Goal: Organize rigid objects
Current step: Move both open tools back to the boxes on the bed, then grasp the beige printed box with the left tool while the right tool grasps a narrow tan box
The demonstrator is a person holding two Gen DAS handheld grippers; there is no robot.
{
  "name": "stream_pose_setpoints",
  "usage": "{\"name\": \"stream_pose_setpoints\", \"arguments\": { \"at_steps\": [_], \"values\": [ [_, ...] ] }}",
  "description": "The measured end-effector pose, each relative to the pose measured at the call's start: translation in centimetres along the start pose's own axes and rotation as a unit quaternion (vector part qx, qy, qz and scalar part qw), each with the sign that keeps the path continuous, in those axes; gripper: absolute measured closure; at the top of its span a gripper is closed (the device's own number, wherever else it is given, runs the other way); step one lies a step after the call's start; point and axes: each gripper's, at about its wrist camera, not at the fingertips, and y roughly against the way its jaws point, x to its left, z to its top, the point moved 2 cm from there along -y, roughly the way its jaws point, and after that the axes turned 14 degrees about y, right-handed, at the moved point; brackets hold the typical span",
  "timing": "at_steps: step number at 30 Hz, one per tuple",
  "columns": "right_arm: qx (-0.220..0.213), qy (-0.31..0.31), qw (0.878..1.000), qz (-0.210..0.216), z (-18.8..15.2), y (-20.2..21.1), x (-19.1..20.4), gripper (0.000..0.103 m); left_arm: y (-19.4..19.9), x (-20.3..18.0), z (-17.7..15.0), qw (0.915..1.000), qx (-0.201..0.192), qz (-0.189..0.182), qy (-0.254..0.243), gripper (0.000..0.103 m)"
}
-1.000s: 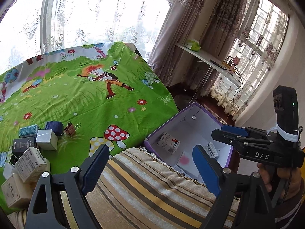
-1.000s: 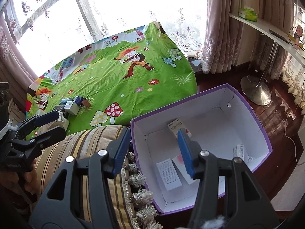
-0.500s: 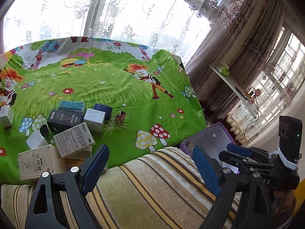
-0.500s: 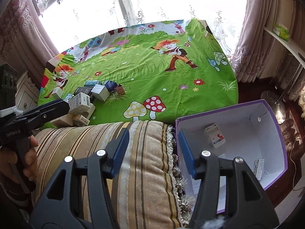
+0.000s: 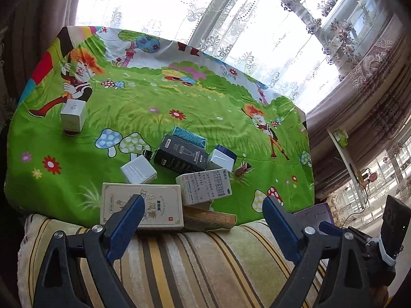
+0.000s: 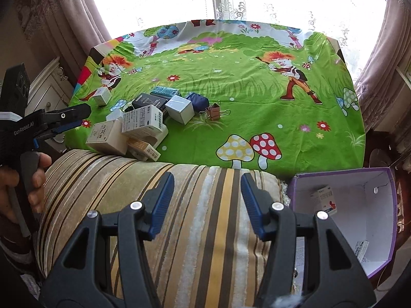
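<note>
A: Any readable print? The left gripper [image 6: 64, 122] body, seen from the right wrist, carries "GenRobot.AI" in pale letters.

B: Confirmed. Black box [image 5: 181, 155] in the cluster has white print along its edges, too small to make out.

A: White box [image 5: 204, 186] beside it: columns of Chinese characters, dark blue, not legible. Same box from the right wrist shows a barcode on its end.

B: Cream box [image 5: 142, 206] at the near edge: large Chinese characters, partly behind a gripper finger. Unreadable.
</note>
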Motion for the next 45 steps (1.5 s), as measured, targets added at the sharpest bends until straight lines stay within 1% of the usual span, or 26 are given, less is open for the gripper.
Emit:
{"name": "stream_pose_setpoints", "arguments": {
  "at_steps": [3,8,11,18,23,26,29,35,38,43,45],
  "values": [
    [0.008,0.017,1.0,0.008,0.5,-0.9,1.1,0.045,-0.1,1.3,0.7,0.9997,0.0,0.012,0.021,0.002],
    [0.024,0.045,0.999,0.015,1.2,-2.5,2.6,0.044,-0.8,3.3,1.5,0.998,0.013,0.037,0.05,0.0],
    [0.035,0.071,0.997,0.02,1.8,-3.5,3.7,0.042,-1.7,4.0,1.7,0.9967,0.035,0.049,0.054,0.0],
    [0.049,0.117,0.991,0.044,3.5,-5.9,5.8,0.042,-3.6,4.9,1.4,0.9933,0.063,0.081,0.052,0.0],
    [0.063,0.159,0.983,0.063,4.5,-7.9,7.7,0.042,-4.4,5.3,1.4,0.9912,0.072,0.099,0.051,0.0],
    [0.075,0.18,0.979,0.064,5.0,-9.1,8.4,0.042,-4.7,5.4,1.5,0.9902,0.075,0.106,0.05,0.0],
    [0.077,0.201,0.974,0.064,5.5,-9.9,9.0,0.042,-5.1,5.5,1.5,0.9891,0.081,0.113,0.049,0.0],
    [0.091,0.225,0.967,0.075,6.0,-11.5,9.8,0.042,-5.7,5.7,1.4,0.9871,0.092,0.123,0.047,0.0],
    [0.094,0.232,0.965,0.076,6.2,-12.1,10.0,0.046,-5.8,5.9,1.4,0.9862,0.095,0.127,0.047,0.0],
    [0.105,0.234,0.963,0.083,6.4,-13.2,10.1,0.062,-6.3,6.0,1.4,0.9851,0.105,0.129,0.044,0.0],
    [0.107,0.237,0.962,0.085,6.3,-13.3,10.1,0.064,-6.2,5.9,1.3,0.9854,0.105,0.127,0.043,0.0]
  ]
}}
